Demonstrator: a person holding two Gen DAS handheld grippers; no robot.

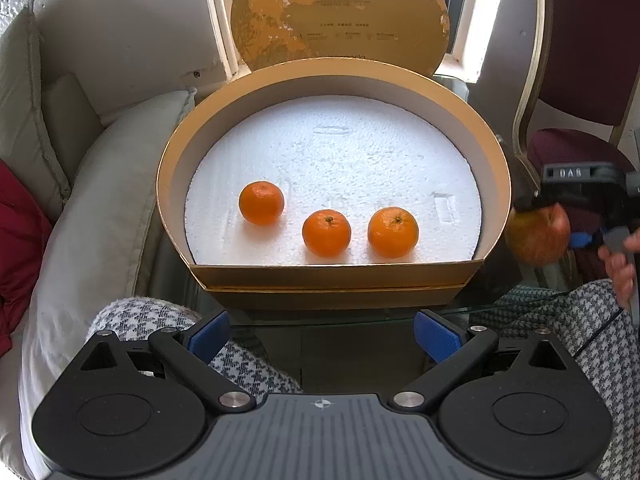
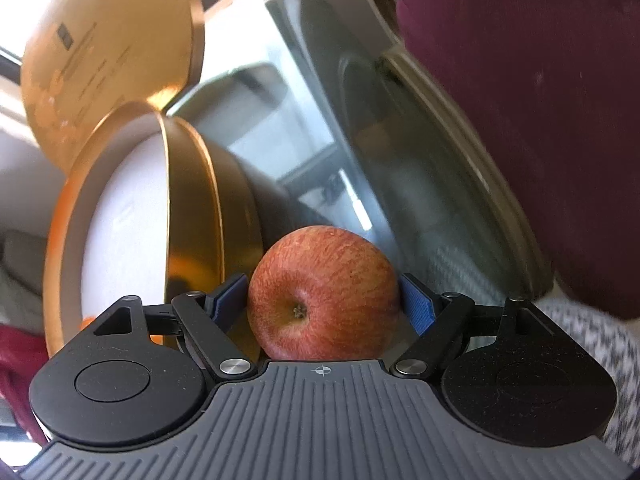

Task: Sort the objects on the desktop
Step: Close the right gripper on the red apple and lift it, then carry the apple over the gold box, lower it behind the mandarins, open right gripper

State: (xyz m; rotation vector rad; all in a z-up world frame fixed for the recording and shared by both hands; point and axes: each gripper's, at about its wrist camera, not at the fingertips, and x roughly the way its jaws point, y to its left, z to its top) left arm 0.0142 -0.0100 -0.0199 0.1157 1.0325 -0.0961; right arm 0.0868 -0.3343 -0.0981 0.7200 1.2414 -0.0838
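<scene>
My right gripper (image 2: 322, 304) pinches the red streaked apple (image 2: 322, 294) beside the round gold box (image 1: 332, 276) for sorting, while my left gripper (image 1: 322, 338) waits spread.

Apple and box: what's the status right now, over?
Right gripper shut on apple, outside gold box. Left gripper open, empty. Three oranges inside. Nothing blocking.

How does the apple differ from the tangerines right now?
The apple is red-streaked; the three tangerines are plain orange. The apple is clamped in the right gripper, outside the gold box; the tangerines rest on white foam inside it. The apple looks larger. All are round fruit.
</scene>
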